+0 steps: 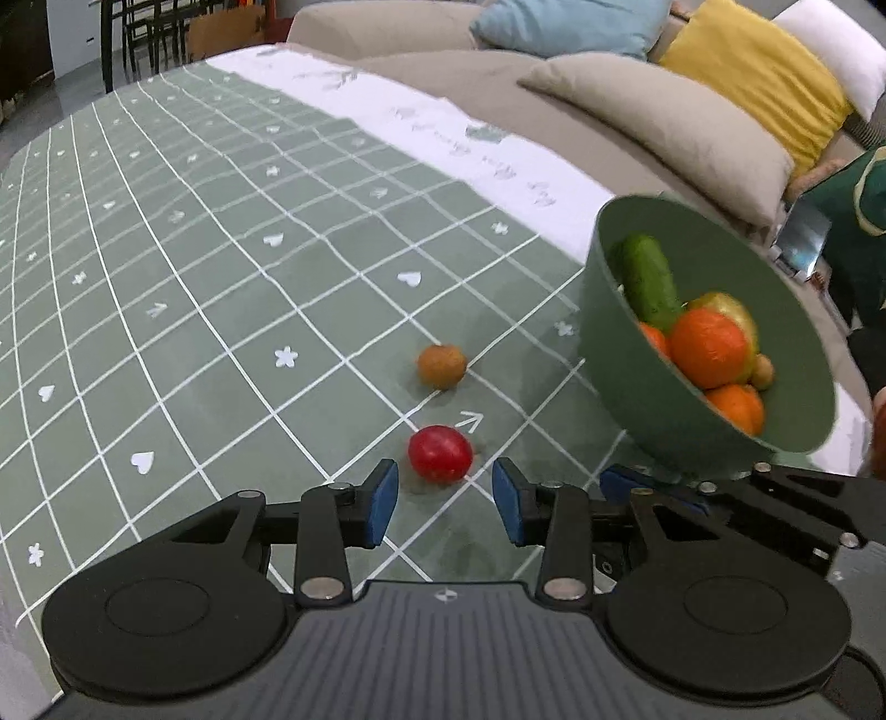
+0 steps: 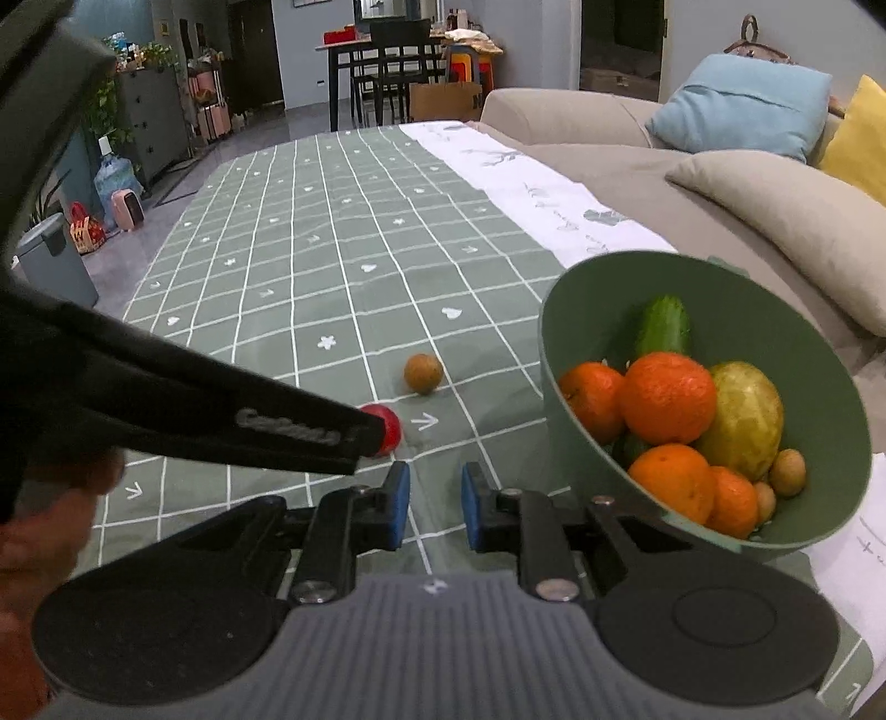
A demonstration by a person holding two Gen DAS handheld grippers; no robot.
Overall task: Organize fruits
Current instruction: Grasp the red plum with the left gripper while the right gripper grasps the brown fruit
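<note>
Left hand-held gripper [image 1: 444, 501]: jaws partly apart, empty, just short of a red tomato [image 1: 441, 454] on the worktop [image 1: 194, 332]. Right hand-held gripper [image 2: 436, 507]: pads narrowly apart, holding nothing. One brown round fruit [image 1: 441, 366] lies beyond. Tilted green bowl [image 2: 570, 354], right: four oranges [image 2: 667, 399], one cucumber [image 2: 664, 327]. Only the right view shows a dining table [image 2: 387, 44].
</note>
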